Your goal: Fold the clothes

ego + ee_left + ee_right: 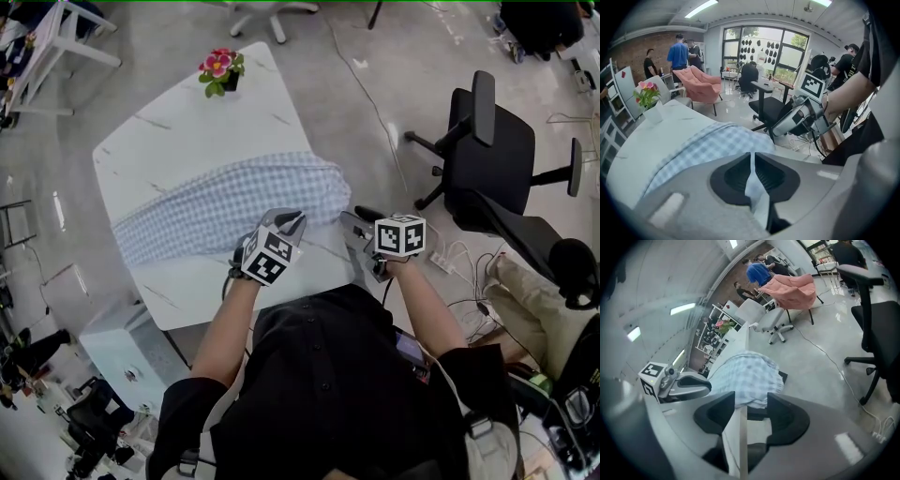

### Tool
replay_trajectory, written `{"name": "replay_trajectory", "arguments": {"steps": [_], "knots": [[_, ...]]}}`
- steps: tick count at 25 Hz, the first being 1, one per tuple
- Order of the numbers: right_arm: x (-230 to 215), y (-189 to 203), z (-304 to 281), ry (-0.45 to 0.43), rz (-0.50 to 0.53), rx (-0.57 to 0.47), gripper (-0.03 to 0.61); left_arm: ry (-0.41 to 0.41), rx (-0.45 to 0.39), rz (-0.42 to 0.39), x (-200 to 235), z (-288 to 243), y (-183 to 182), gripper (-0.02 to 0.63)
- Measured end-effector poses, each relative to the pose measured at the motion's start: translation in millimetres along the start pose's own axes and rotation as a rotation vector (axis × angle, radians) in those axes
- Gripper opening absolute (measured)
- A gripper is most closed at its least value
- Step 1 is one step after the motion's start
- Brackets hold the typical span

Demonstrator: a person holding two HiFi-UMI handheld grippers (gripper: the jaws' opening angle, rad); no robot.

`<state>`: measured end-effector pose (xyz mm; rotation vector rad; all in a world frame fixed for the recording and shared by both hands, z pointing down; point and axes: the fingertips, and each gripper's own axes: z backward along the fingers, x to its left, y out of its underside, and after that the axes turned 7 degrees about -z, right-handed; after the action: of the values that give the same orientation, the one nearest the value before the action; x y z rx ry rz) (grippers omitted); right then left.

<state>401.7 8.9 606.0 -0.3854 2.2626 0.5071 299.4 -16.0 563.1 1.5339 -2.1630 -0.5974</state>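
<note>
Lying long-axis left to right across table (178, 131), checked cloth (225, 202) nipped in left tongs (291, 223), right tongs (353, 226) apart.

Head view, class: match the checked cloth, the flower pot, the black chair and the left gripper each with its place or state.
Things:
1 checked cloth
2 flower pot
3 black chair
4 left gripper

Places or states:
A on the floor beside the table
B shut on a piece of the checked cloth
C lying across the table
D at the table's far corner

Pairs: 1-C; 2-D; 3-A; 4-B
</note>
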Motion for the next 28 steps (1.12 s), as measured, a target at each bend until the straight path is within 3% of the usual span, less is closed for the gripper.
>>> {"name": "replay_trajectory", "arguments": {"steps": [7, 17, 20, 22, 28], "knots": [[-4, -10, -6, -0.043, -0.04, 0.028, 0.25, -0.011, 0.007, 0.024, 0, -6, -4, 0.037], [-19, -36, -42, -0.12, -0.034, 0.121, 0.298, -0.063, 0.028, 0.126, 14, -11, 12, 0.037], [-18, -34, -58, -0.194, -0.046, 0.167, 0.4, -0.075, 0.022, 0.155, 16, -12, 14, 0.037], [-18, -32, -65, -0.24, -0.085, 0.192, 0.434, -0.077, 0.025, 0.165, 17, -13, 17, 0.037], [-15, -25, -77, -0.381, -0.188, 0.265, 0.456, -0.082, 0.04, 0.203, 22, -19, 28, 0.037]]}}
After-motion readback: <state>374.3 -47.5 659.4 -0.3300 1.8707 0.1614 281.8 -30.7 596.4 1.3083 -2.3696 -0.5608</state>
